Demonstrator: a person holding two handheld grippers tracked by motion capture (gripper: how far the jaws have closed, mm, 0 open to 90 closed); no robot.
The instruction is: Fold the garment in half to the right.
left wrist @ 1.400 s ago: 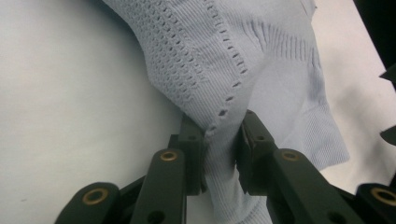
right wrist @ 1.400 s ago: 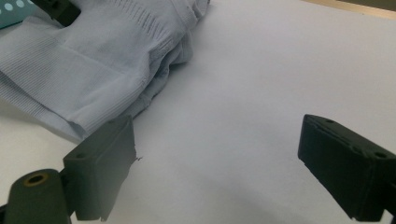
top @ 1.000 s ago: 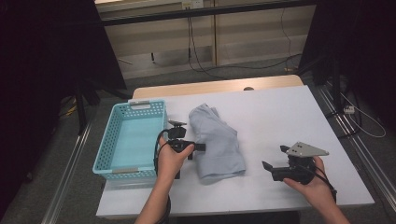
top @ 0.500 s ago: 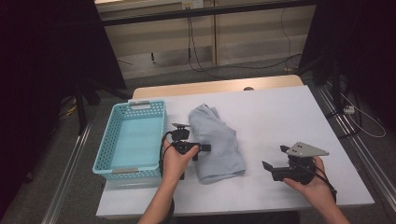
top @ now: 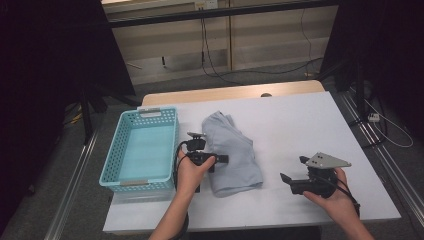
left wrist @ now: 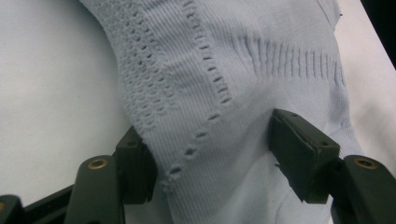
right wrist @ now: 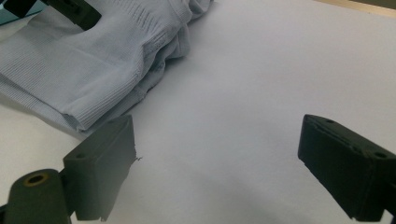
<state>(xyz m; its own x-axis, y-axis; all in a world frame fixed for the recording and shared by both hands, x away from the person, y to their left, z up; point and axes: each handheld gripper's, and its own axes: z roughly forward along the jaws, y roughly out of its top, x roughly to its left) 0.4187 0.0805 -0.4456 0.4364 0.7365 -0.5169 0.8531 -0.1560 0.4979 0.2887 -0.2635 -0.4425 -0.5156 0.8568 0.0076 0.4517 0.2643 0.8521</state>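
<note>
A folded pale blue knit garment (top: 231, 150) lies mid-table, right of the basket. My left gripper (top: 218, 161) sits low over the garment's left edge, pointing right. Its jaws have just been opening and now stand open, with the ribbed fabric (left wrist: 224, 88) lying between and under them and no pinch on it. My right gripper (top: 294, 168) is held at the table's front right, pointing left toward the garment (right wrist: 84, 60). It is open with bare white tabletop between its jaws (right wrist: 215, 140). The left gripper (right wrist: 74, 11) shows far off on the cloth.
A light blue plastic basket (top: 112, 165) stands empty at the table's left edge, close beside my left hand. The white table (top: 310, 120) stretches behind and between the grippers. Dark stands and cables lie on the floor beyond.
My left gripper has shifted a little to the right onto the garment's edge and its jaws have spread apart. The right gripper has stayed put.
</note>
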